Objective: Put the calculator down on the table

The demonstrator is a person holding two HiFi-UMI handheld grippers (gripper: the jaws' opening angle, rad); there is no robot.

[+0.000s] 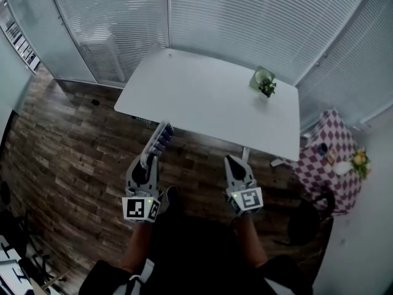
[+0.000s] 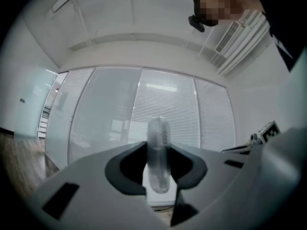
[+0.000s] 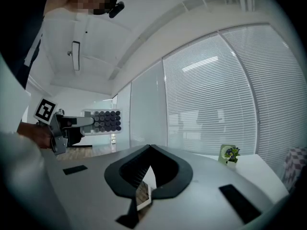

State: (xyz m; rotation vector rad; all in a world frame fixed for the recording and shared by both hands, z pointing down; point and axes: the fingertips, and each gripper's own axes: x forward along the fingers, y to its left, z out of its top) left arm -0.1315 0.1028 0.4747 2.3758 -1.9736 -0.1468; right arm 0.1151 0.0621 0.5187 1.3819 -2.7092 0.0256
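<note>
A slim light calculator [image 1: 159,139] with dark round keys sticks out forward from my left gripper [image 1: 146,161], which is shut on its near end. It hangs over the wooden floor, just short of the near edge of the white table [image 1: 202,103]. In the left gripper view the calculator [image 2: 159,147] stands edge-on between the jaws. My right gripper [image 1: 233,160] is level beside it, to the right, its fingers meeting at the tips with nothing in them. The right gripper view shows the calculator's [image 3: 106,120] key face off to the left.
A small potted plant [image 1: 264,82] stands near the table's far right corner. A chequered-cloth side table [image 1: 328,158] with flowers [image 1: 359,160] and a dark stool [image 1: 310,221] are to the right. Glass walls with blinds [image 1: 245,17] close off the far side.
</note>
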